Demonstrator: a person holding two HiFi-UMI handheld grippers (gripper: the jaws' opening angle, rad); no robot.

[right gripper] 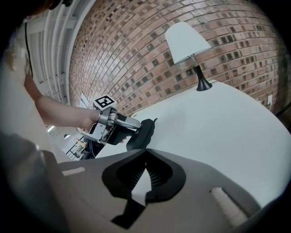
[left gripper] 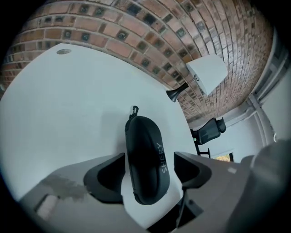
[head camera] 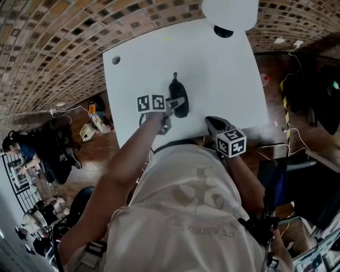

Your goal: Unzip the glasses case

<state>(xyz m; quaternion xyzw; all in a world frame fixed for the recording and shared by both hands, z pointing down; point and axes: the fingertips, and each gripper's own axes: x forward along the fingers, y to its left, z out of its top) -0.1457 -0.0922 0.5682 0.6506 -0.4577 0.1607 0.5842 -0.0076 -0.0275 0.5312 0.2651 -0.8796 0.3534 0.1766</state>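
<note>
A black oval glasses case (left gripper: 146, 157) lies flat on the white table (left gripper: 68, 100), its clip end (left gripper: 134, 110) pointing away from me. My left gripper (left gripper: 148, 175) stands open astride the near half of the case, one finger on each side with narrow gaps showing. From the head view the case (head camera: 177, 88) sits mid-table with the left gripper (head camera: 174, 105) over its near end. My right gripper (head camera: 211, 122) hovers at the table's near edge, to the right of the case, shut with nothing in it (right gripper: 145, 169). The right gripper view shows the case (right gripper: 142, 132) beside the left gripper (right gripper: 119, 124).
A white-shaded lamp (head camera: 229, 13) stands at the table's far edge. A cable hole (head camera: 116, 60) sits in the far left corner. An office chair (left gripper: 209, 129) stands beyond the right edge. Cables and clutter (head camera: 93, 125) lie on the floor around the table.
</note>
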